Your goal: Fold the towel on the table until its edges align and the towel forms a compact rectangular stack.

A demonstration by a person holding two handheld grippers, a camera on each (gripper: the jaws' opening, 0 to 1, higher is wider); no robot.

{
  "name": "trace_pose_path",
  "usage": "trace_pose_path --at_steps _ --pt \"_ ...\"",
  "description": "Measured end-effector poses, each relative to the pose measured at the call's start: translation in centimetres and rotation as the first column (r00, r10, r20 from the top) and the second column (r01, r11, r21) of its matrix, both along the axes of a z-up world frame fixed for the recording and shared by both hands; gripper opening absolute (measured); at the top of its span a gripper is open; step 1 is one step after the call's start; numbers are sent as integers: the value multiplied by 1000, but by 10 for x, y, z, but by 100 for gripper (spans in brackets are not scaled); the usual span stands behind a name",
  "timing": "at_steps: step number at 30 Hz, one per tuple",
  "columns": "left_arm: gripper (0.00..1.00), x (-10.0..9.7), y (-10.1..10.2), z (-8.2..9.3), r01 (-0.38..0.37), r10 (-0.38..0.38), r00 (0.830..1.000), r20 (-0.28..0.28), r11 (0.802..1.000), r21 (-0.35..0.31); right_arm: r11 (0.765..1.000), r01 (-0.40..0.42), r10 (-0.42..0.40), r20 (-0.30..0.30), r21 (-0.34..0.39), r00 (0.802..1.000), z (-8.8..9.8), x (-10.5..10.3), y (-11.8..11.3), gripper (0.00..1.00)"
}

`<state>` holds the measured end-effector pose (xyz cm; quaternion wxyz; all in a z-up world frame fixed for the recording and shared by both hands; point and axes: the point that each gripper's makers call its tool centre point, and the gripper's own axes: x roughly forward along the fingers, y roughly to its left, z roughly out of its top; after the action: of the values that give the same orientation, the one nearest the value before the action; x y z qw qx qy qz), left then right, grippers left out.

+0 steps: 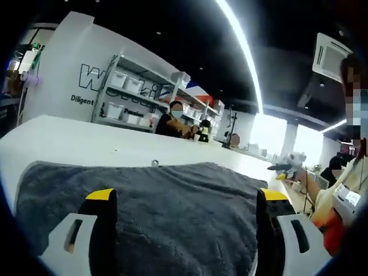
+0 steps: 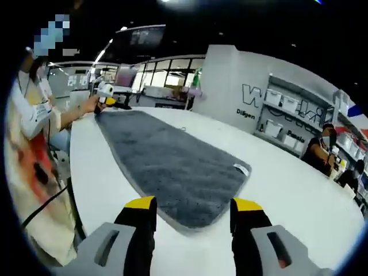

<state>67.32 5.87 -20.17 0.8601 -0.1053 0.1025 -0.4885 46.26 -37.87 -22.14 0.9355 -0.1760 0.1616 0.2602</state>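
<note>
Towel [image 2: 172,161] is lying flat and fully spread on the white tabletop [image 2: 287,190], dark grey and fuzzy, with a small white tag [image 2: 241,169] near the corner closest to my right gripper [image 2: 192,208]. From the right gripper view I'm looking down its long side, and my right fingers [image 2: 141,215] are spread wide with nothing between them, sitting just short of the towel's near end. Far end of the towel, I can see my left gripper [image 2: 105,99] in a hand right by that edge. In the left gripper view the towel [image 1: 172,207] runs across in front of me on the tabletop [image 1: 86,144], and the left gripper [image 1: 187,198] has its fingers [image 1: 100,201] wide apart too, over the towel's near edge, gripping nothing. Can't tell if they're touching the cloth. Shelves [image 1: 132,95] with white bins sit against the wall behind, and a person [image 1: 172,121] is seated past the tabletop.
</note>
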Motion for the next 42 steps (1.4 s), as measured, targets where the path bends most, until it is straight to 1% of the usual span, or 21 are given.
trace_pose_path --at_steps 4,6,7,8,11,13,14,15,16,17,21,24,27,29,32,34,37,39,42 --pt "99 0 0 -3 -5 5 1000 -2 1000 15 999 -33 31 -57 -32 998 -15 -3 4 44" --pt "99 0 1 -4 -7 7 1000 -1 1000 22 996 -38 32 -84 -77 996 -25 -2 1 40" --pt "99 0 1 -4 -8 8 1000 1 1000 24 995 -39 31 -92 -87 995 -27 -1 1 38" --pt "99 0 1 -4 -8 8 1000 3 1000 24 993 -45 34 -103 -108 994 -31 -1 -1 37" --pt "99 -3 -1 0 12 -12 1000 -8 1000 -20 994 -43 32 -113 -100 993 -34 5 -8 37" --pt "99 -3 0 0 11 -11 1000 -9 1000 -24 993 -48 34 -125 -107 992 -38 7 -11 36" --pt "99 -3 0 0 8 -9 1000 -9 1000 -20 991 -65 48 -142 -114 989 -42 7 -12 34" --pt "99 -3 0 -1 6 -6 1000 -9 1000 -16 991 -74 58 -146 -112 988 -43 7 -11 32" --pt "99 -3 0 -1 4 -4 1000 -9 1000 -13 991 -97 81 -164 -88 983 -46 7 -10 30" --pt "99 -4 -1 -2 4 -5 1000 -9 1000 -15 992 -98 83 -179 -76 980 -49 8 -11 27" --pt "99 -5 -1 0 10 -11 1000 -16 999 -33 992 -112 99 -181 -63 979 -49 13 -17 25" --pt "99 -5 0 -1 1 -2 1000 -21 999 -32 992 -107 92 -176 -74 980 -49 16 -21 21" --pt "98 -4 1 -3 -3 2 1000 -26 1000 -28 992 -102 89 -174 -70 981 -49 17 -23 16" --pt "98 -4 1 -4 -1 1 1000 -28 1000 -27 991 -109 95 -164 -79 982 -48 17 -22 9" --pt "98 -4 0 -6 -1 0 999 -35 1000 -21 988 -118 101 -172 -95 980 -47 12 -16 2" --pt "97 -3 1 -7 -3 2 999 -39 1000 -16 986 -125 105 -168 -113 980 -47 12 -16 1" --pt "97 -3 1 -7 -3 2 999 -40 1000 -15 985 -130 110 -169 -112 979 -47 10 -15 0" --pt "97 -3 2 -7 -1 0 999 -40 1000 -16 987 -133 116 -168 -95 979 -45 9 -14 0" --pt "97 -3 2 -6 2 -3 999 -41 1000 -18 988 -141 131 -143 -60 981 -34 8 -10 0"
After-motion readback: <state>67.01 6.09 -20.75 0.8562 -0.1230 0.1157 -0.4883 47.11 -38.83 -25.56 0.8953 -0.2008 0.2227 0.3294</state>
